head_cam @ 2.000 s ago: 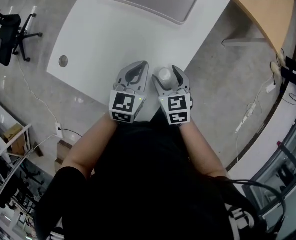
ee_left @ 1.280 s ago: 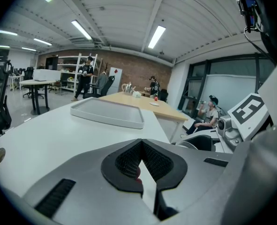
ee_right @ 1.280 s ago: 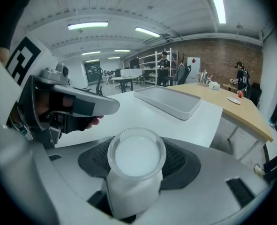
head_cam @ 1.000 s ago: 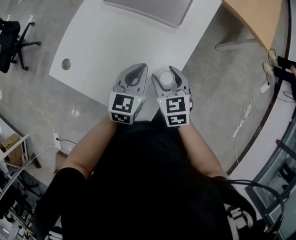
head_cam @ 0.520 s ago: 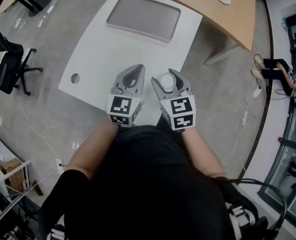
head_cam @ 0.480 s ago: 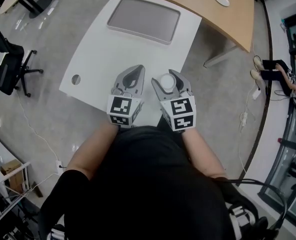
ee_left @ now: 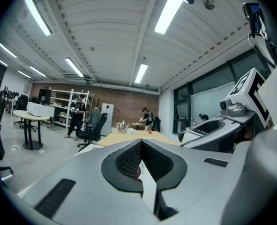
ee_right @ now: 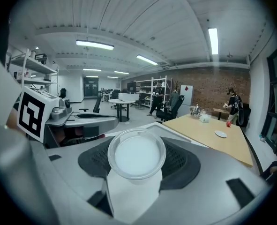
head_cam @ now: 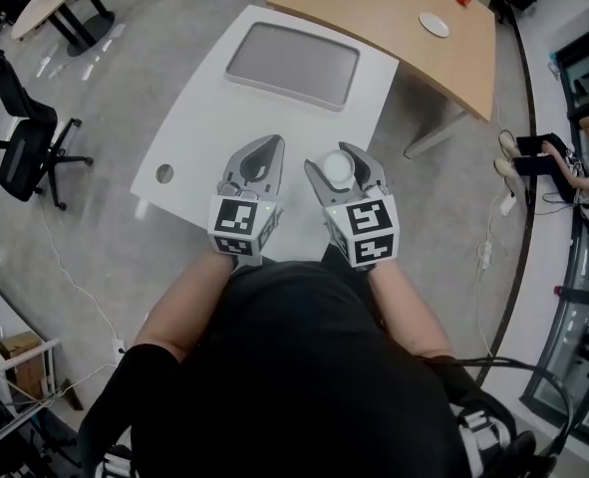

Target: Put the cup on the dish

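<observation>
Holding cup [head_cam: 336, 167], not on dish [head_cam: 434, 24] yet.
right gripper [head_cam: 343, 157] clamps cup; left gripper [head_cam: 265, 147] jaws together, empty; dish well apart on wooden table [head_cam: 374, 13].

A grey rectangular tray [head_cam: 292, 65] lies on the white table [head_cam: 224, 127]. Beyond that table stands a curved wooden desk [head_cam: 374, 8]; left, a black chair [head_cam: 25, 152].

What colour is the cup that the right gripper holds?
The small plastic cup is translucent white; the right gripper view shows it best.
</observation>
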Available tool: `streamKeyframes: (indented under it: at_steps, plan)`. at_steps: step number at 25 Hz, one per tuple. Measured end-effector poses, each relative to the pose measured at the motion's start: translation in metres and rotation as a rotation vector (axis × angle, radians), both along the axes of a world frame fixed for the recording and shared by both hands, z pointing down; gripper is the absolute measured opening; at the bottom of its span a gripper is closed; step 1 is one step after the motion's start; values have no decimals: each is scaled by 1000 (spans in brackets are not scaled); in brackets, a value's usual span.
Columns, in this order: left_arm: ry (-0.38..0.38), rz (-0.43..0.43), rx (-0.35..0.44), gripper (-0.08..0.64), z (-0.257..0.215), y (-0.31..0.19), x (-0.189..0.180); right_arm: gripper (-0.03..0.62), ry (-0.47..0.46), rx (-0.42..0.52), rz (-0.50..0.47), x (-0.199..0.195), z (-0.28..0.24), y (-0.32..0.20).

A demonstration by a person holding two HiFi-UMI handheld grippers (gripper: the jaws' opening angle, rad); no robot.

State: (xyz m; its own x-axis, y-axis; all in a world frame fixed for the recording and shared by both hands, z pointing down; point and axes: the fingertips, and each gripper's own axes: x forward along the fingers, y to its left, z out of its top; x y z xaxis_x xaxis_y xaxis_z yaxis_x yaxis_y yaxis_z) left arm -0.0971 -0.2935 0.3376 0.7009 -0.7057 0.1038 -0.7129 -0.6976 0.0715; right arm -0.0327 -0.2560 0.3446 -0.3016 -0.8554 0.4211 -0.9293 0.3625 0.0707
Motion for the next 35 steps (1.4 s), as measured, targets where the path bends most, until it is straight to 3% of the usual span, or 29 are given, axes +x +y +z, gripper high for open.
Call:
streamKeyframes:
  at_steps: [8,16,21,29,35]
  plan:
    - [-6,-15,-34,3,6,-22,13,265,-15,-20,-27,11,1,-25]
    - [-21,-56,-64,3,19,-63,26,265,-46,-23,-65,28,8,-82]
    - [-17,-116,-78,3,26,-100,27,265,-49,-29,-106,39,19,-122]
    - [-48,-144,-62,3,49,-169,31,265,-68,-28,-133,38,38,-191]
    - [-27,-191,-79,3,69,-230,36,265,-63,-36,-151,40,60,-246]
